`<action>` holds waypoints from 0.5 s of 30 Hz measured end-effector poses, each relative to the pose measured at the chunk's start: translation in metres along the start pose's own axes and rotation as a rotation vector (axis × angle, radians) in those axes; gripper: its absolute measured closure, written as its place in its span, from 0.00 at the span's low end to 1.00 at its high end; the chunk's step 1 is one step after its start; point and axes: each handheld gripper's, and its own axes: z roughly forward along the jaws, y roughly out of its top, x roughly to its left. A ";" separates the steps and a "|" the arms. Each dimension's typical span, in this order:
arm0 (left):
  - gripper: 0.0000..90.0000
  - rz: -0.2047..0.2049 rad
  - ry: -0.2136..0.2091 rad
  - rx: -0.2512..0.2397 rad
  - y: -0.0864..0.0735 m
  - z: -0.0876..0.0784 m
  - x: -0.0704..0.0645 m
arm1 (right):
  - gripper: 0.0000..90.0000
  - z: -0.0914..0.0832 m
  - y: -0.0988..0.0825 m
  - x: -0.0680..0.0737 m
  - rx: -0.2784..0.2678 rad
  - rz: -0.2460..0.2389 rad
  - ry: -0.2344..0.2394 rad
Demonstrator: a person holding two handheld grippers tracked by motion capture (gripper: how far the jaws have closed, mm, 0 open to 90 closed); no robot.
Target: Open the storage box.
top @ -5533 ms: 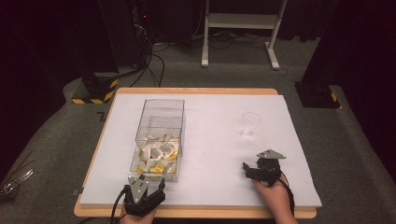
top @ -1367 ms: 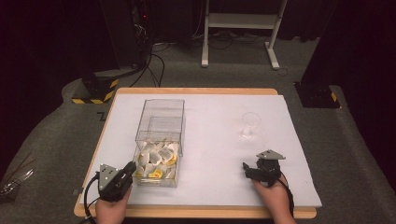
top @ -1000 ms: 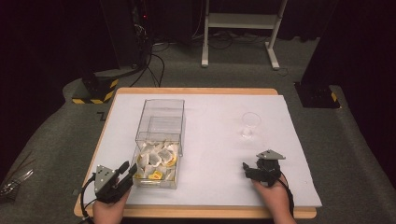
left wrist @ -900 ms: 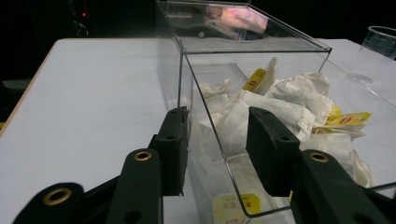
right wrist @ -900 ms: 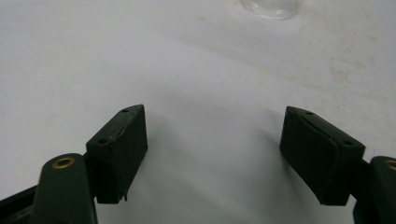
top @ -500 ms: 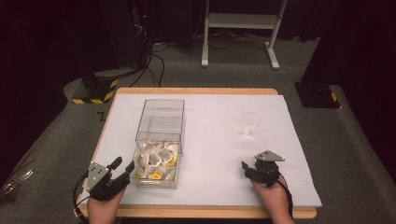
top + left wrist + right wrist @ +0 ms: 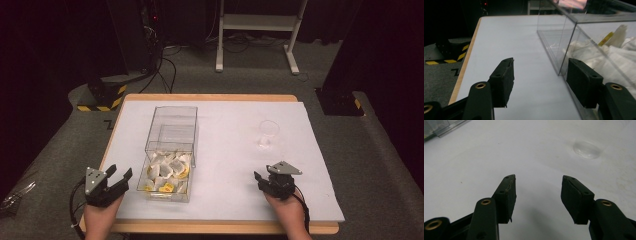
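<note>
While your left gripper (image 7: 116, 177) sits at the near left corner of the bench (image 7: 230, 125), the clear box (image 7: 170, 150) lies just to its right. Its jaws have just been opening and now stand apart with nothing between them. In the left gripper view the near corner edge of the box (image 7: 561, 60) rises just ahead of the right-hand jaw, which lies close along the clear wall; whether it touches, you cannot tell. The other jaw is over bare bench.

The box runs long away from you, its far half bare and its near half heaped with white sachets (image 7: 167, 170), some with yellow tags. Your left hand is by far the nearer to it; your right gripper (image 7: 261, 180) rests well apart on the other side, its jaws also unclenched and holding nothing, though they have just been closing somewhat. An empty clear glass (image 7: 268, 134) stands upright beyond the right gripper, its base (image 7: 586, 149) ahead and to the right of those jaws.

Judging from this, the sachets must be reached from above, over the near wall. Open room lies between box and glass; on the left, only a narrow strip separates the box from the bench edge.
</note>
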 end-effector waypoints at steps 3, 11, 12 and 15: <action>0.44 0.000 0.007 0.023 -0.006 0.004 0.007 | 0.51 -0.002 0.005 0.006 -0.011 -0.010 0.023; 0.44 0.030 0.018 0.104 -0.020 0.018 0.020 | 0.52 -0.005 0.018 0.018 -0.056 -0.027 0.055; 0.44 0.021 0.015 0.110 -0.022 0.020 0.022 | 0.52 -0.005 0.020 0.020 -0.063 -0.033 0.060; 0.44 0.035 0.005 0.146 -0.029 0.025 0.024 | 0.52 -0.005 0.026 0.025 -0.077 -0.053 0.060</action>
